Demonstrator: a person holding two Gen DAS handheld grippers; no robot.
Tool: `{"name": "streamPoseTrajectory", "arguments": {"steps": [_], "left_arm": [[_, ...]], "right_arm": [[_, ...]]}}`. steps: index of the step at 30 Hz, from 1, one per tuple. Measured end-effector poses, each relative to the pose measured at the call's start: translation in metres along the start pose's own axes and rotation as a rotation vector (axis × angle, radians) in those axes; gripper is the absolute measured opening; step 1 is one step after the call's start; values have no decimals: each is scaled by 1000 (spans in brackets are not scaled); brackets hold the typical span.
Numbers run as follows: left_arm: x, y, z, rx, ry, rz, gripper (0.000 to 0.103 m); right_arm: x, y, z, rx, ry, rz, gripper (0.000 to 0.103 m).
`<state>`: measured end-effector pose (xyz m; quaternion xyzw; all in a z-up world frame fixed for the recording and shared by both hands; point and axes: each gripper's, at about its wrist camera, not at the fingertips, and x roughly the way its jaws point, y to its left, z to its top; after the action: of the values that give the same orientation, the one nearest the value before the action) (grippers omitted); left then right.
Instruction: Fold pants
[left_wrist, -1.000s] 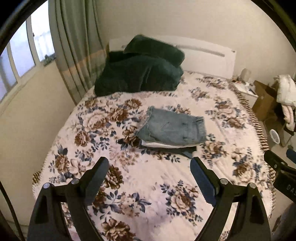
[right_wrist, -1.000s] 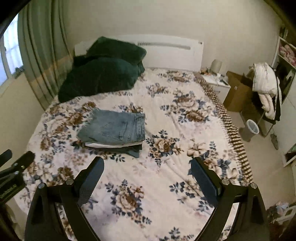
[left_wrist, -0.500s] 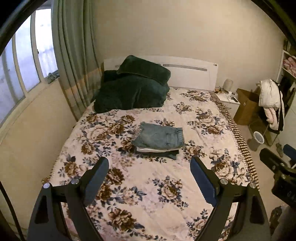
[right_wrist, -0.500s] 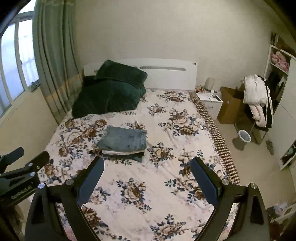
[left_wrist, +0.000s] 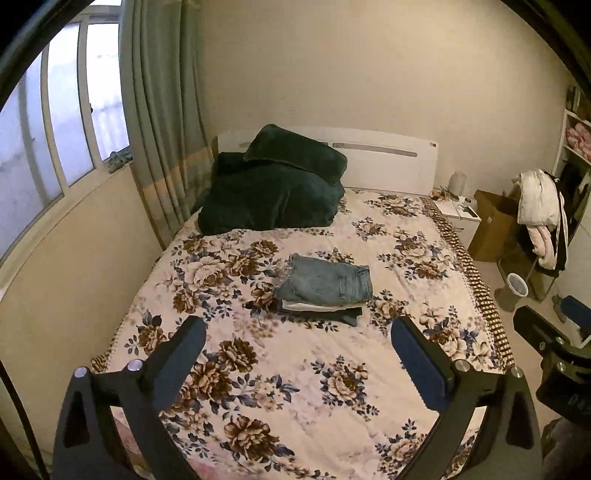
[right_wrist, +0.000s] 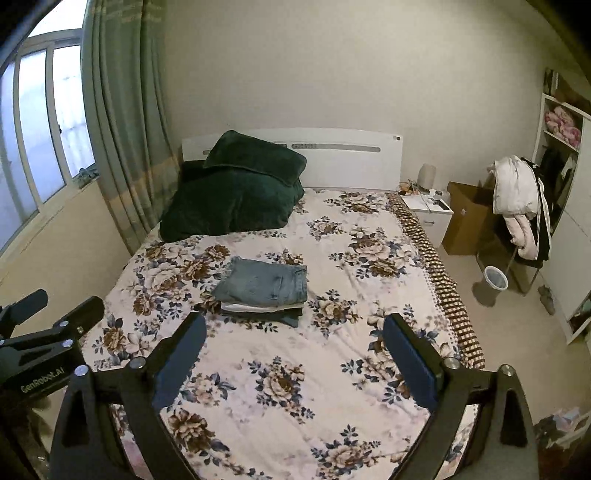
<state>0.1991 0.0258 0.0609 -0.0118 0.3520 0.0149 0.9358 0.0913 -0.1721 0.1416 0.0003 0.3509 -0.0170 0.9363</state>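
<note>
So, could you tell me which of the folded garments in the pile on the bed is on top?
The light blue denim pair lies on top; beneath it sit a white garment and, lowest, a dark one showing only at their edges.

Left gripper (left_wrist: 297, 334) held level with jaws spread wide and empty, right gripper (right_wrist: 293, 332) likewise wide apart and empty, each seen at the other's 3 and 9 o'clock edge

From my rig: folded pants (left_wrist: 325, 284) top a clothes stack (left_wrist: 321, 308) mid-bed (left_wrist: 295, 387), pillows (left_wrist: 273, 192) behind against the headboard (left_wrist: 388, 162), nightstand (left_wrist: 460, 218) and bin (left_wrist: 517, 286) right, window (left_wrist: 55, 147) left
</note>
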Motion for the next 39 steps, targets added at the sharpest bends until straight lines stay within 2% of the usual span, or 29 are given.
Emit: {"name": "streamPoseTrajectory", "arguments": {"steps": [5, 12, 23, 30, 39], "left_arm": [[20, 5, 2, -13, 0, 29, 103], [71, 5, 8, 2, 15, 85, 103], [136, 3, 9, 17, 79, 112, 103], [149, 1, 10, 16, 76, 103, 103], [154, -3, 9, 35, 79, 91, 103]], "right_arm": [[43, 1, 9, -13, -19, -33, 100], [117, 5, 27, -5, -5, -64, 100], [207, 3, 31, 6, 38, -108, 100], [229, 0, 23, 12, 60, -104, 100], [231, -2, 16, 15, 64, -98, 101]]}}
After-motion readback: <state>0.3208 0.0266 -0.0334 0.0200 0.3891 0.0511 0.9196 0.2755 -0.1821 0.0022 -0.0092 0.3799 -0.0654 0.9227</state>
